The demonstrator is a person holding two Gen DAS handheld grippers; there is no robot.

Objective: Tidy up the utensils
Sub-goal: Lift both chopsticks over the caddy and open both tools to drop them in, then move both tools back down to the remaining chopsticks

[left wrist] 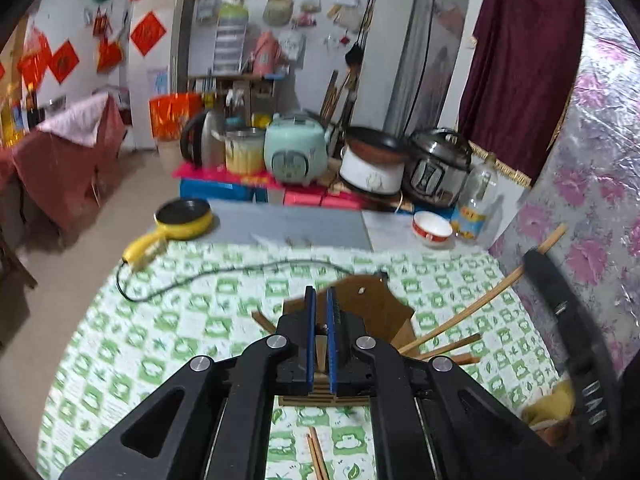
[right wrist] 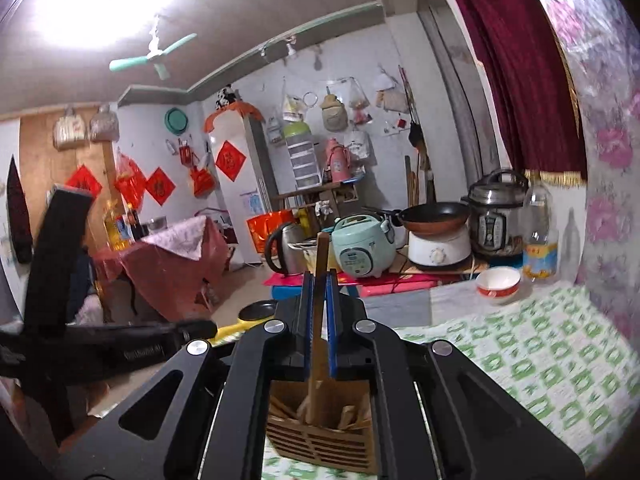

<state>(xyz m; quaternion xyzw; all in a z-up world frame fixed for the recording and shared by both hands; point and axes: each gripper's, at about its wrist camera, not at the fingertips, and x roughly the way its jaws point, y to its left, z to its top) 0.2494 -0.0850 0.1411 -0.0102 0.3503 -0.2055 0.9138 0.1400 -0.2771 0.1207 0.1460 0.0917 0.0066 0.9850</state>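
My left gripper is shut on the top edge of a brown wooden utensil holder that stands on the green-checked tablecloth. Several wooden chopsticks stick out of the holder to the right. Two loose chopsticks lie on the cloth below the gripper. My right gripper is shut on a wooden utensil handle, whose lower end is in the holder with other wooden utensils. The right gripper's black arm shows at the right of the left wrist view.
A yellow frying pan with a black cord lies at the table's far left. A red-rimmed bowl and a bottle stand at the far right by the floral wall. Cookers and a kettle stand beyond the table.
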